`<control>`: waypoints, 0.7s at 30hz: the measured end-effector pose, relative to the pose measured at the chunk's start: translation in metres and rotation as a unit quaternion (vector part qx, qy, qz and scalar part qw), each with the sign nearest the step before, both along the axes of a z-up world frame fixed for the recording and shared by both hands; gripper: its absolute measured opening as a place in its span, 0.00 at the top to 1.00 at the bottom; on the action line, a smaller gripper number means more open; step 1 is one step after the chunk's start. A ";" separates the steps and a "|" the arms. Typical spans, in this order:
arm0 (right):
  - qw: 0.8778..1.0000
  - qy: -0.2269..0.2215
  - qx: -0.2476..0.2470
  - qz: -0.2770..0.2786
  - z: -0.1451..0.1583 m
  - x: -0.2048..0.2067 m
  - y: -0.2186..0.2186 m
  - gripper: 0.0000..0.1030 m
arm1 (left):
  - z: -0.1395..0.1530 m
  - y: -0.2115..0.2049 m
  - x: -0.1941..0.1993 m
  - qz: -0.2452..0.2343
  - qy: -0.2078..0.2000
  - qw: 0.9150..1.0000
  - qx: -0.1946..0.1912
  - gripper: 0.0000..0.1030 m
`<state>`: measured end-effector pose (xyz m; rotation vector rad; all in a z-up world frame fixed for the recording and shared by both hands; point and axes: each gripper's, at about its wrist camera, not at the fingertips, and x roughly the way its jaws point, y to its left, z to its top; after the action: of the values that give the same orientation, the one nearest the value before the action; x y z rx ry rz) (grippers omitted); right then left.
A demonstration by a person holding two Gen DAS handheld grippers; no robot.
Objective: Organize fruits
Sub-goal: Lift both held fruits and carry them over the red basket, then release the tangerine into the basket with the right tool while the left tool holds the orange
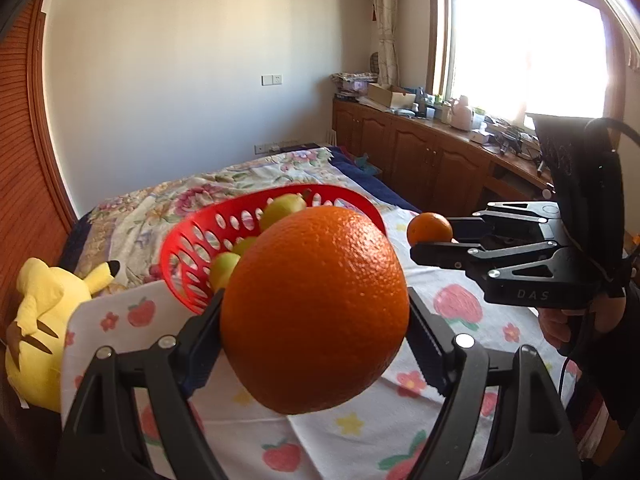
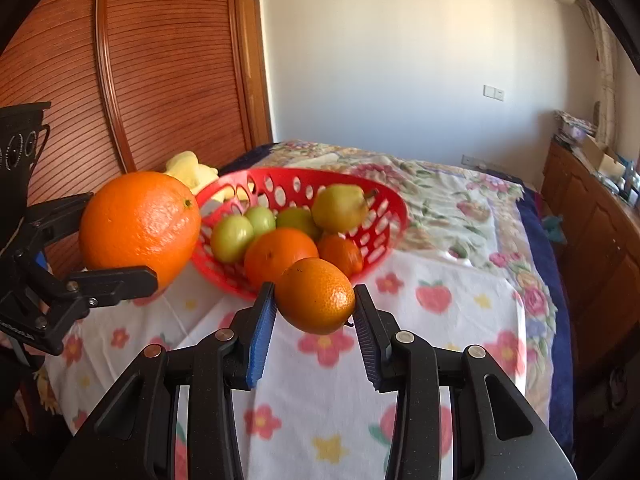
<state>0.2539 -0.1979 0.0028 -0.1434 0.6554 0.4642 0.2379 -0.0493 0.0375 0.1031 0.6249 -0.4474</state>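
My left gripper (image 1: pixel 316 320) is shut on a large orange (image 1: pixel 316 308) and holds it above the bed, in front of the red basket (image 1: pixel 188 256). The same orange (image 2: pixel 138 226) and left gripper (image 2: pixel 116 240) show at the left of the right wrist view. My right gripper (image 2: pixel 314 308) is shut on a small mandarin (image 2: pixel 316 294), just in front of the red basket (image 2: pixel 384 216); it also shows in the left wrist view (image 1: pixel 434 236). The basket holds green fruits (image 2: pixel 232 238), a pear (image 2: pixel 340 208) and two oranges (image 2: pixel 280 254).
The bed carries a white fruit-print cloth (image 2: pixel 440 320) over a floral quilt (image 2: pixel 460 200). A yellow plush toy (image 1: pixel 40 320) lies at the bed's left edge. A wooden wardrobe (image 2: pixel 160 80) stands behind, and a cluttered wooden cabinet (image 1: pixel 420 152) runs under the window.
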 end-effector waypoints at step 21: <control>1.000 0.016 -0.024 0.007 -0.026 0.099 0.034 0.63 | -0.004 0.027 0.096 0.041 0.005 0.999 0.008 0.21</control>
<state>0.3530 -0.1638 -0.0235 -0.1876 0.6971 0.4652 0.3335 -0.0223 0.0335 0.0898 0.6406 -0.3642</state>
